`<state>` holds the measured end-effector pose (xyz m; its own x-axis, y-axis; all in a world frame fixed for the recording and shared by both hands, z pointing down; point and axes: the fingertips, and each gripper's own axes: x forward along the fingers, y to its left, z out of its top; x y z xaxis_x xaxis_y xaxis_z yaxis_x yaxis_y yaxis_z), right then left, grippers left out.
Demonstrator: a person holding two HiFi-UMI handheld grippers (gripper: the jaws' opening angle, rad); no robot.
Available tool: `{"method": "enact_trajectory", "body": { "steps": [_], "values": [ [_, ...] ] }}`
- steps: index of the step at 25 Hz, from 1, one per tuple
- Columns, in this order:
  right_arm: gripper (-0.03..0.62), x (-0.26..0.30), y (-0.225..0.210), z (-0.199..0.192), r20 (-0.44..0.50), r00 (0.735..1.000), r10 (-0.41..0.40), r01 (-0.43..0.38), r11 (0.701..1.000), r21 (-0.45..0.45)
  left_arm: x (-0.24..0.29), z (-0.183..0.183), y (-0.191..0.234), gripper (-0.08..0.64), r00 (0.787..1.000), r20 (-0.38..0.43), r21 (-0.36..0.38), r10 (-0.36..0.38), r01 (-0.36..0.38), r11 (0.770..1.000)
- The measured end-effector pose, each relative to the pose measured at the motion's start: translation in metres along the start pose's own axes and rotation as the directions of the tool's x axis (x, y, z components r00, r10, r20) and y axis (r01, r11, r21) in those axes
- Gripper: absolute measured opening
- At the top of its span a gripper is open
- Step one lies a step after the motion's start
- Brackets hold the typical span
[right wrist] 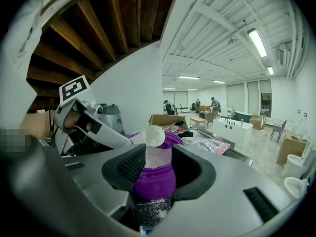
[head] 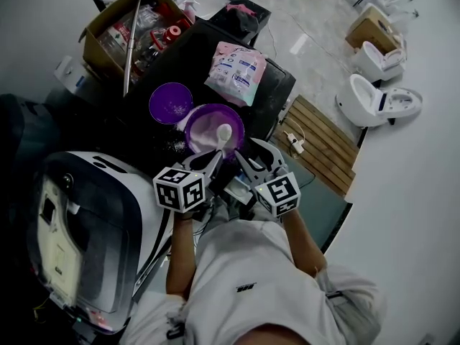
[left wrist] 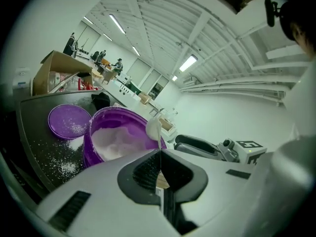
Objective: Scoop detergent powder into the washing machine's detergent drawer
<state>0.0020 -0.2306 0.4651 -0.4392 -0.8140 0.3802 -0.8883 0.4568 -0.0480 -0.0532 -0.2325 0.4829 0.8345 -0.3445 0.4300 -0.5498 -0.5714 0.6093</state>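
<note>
- My left gripper, jaws pinched on the white plastic spoon, poised for scooping.
- Right gripper, jaws apart and empty; round purple plastic tub just ahead, probably to steady it.

Head view: table sits upper centre. Powder tub stands on its near edge, mid-frame. Tub lid lies flat just left of it. Packet is behind the tub, toward upper right. Cardboard box is upper left, behind the lid. Washing machine is lower left, beside the table. Scoop is over the tub's right side, handle in left claw. Right claw is just right of it. Slatted mat lies on the floor right of the table. Toilets are at far right.
</note>
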Motion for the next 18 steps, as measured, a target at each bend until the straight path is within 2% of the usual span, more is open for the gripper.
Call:
{"method": "enact_trajectory", "body": {
  "steps": [4, 9, 14, 18],
  "values": [
    [0.161, -0.001, 0.004, 0.002, 0.006, 1.000, 0.007, -0.007, 1.000, -0.016, -0.003, 0.000, -0.001, 0.015, 0.999, 0.045, -0.006, 0.001, -0.001, 1.000],
    [0.161, -0.005, 0.009, 0.009, 0.023, 0.998, 0.054, -0.053, 0.998, -0.026, -0.006, -0.002, -0.006, 0.015, 0.995, 0.101, -0.018, 0.021, -0.020, 1.000],
    [0.161, -0.009, 0.008, 0.010, 0.035, 0.991, 0.130, -0.129, 0.991, -0.043, -0.004, -0.003, -0.013, 0.015, 0.985, 0.151, -0.025, 0.084, -0.081, 0.996],
    [0.161, -0.015, 0.006, 0.010, 0.047, 0.978, 0.205, -0.202, 0.977, -0.066, -0.003, -0.003, -0.021, 0.015, 0.968, 0.201, -0.043, 0.151, -0.145, 0.988]
  ]
}}
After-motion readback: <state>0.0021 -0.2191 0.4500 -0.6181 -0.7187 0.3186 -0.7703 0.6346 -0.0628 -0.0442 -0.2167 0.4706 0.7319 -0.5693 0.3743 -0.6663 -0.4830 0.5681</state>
